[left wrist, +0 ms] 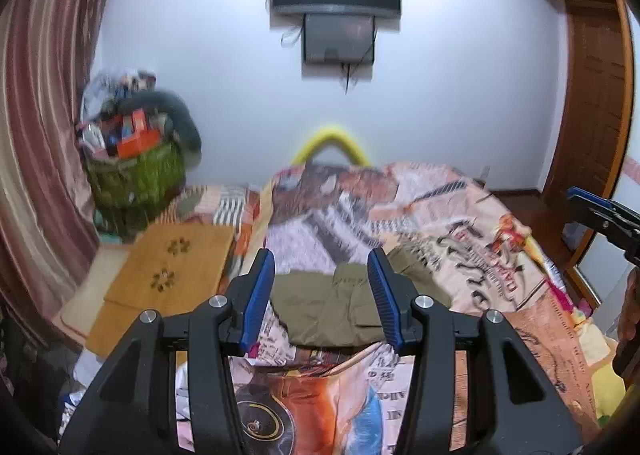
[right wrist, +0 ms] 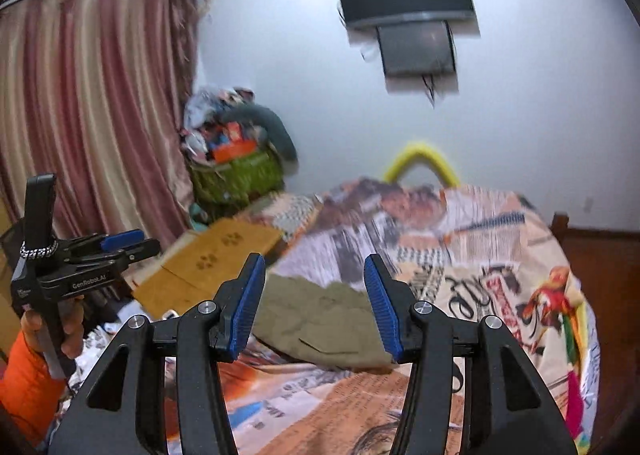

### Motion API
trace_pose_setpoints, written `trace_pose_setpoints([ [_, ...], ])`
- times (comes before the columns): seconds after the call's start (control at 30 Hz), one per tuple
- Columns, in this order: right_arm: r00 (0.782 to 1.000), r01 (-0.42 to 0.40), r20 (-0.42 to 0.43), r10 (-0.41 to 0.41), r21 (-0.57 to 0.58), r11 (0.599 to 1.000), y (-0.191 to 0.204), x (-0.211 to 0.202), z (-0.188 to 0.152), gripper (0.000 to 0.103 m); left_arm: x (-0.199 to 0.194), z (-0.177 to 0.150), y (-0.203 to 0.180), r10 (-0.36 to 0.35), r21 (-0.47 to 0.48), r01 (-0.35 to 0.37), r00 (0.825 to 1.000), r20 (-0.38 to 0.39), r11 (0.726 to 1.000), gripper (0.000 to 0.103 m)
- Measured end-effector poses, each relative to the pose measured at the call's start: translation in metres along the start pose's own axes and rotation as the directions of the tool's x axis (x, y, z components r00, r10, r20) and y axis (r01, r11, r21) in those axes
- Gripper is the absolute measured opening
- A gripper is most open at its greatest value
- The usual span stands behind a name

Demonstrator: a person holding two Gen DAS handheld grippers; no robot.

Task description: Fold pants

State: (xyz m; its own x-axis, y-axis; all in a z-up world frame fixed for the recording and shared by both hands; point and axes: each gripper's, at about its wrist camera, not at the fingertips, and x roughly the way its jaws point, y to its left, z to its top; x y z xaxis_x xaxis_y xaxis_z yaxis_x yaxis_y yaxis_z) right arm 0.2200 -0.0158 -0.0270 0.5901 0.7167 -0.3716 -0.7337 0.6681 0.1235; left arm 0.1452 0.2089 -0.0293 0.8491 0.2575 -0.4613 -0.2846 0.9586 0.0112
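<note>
Lying folded mid-bed, your olive-green woven cotton pants (left wrist: 336, 307) form a creased rectangle, long axis running side to side across the printed bedspread (left wrist: 460, 215). Your left gripper (left wrist: 322, 295) and right gripper (right wrist: 316, 303) gape, gripping nothing.

Two raised wrist views, side by side, sharing bed (left wrist: 460, 215) and pants (left wrist: 332, 311).

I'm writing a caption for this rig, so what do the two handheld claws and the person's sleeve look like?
Both claws, left and right, are black plastic frames with silver bolts and ribbed blue pads. The left one's body reads "GenRobot.AI" and has a black-and-white cord wrapped around its upright handle. The sleeve is bright orange.
</note>
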Motion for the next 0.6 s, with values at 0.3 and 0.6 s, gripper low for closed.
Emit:
trace_pose_setpoints([
  [0.3, 0.987, 0.018, 0.159, -0.008, -0.065, 0.998, 0.048, -0.075, -0.004, 0.048, -0.097, -0.006, -0.025, -0.002, 0.001, 0.001, 0.986, 0.168, 1.0, 0.049],
  [0.6, 0.968, 0.064, 0.249, -0.039, -0.095, 0.993, 0.076, -0.113, -0.024, 0.048, -0.148, -0.031, -0.043, -0.002, -0.007, 0.004, 0.967, 0.255, 1.0, 0.065],
])
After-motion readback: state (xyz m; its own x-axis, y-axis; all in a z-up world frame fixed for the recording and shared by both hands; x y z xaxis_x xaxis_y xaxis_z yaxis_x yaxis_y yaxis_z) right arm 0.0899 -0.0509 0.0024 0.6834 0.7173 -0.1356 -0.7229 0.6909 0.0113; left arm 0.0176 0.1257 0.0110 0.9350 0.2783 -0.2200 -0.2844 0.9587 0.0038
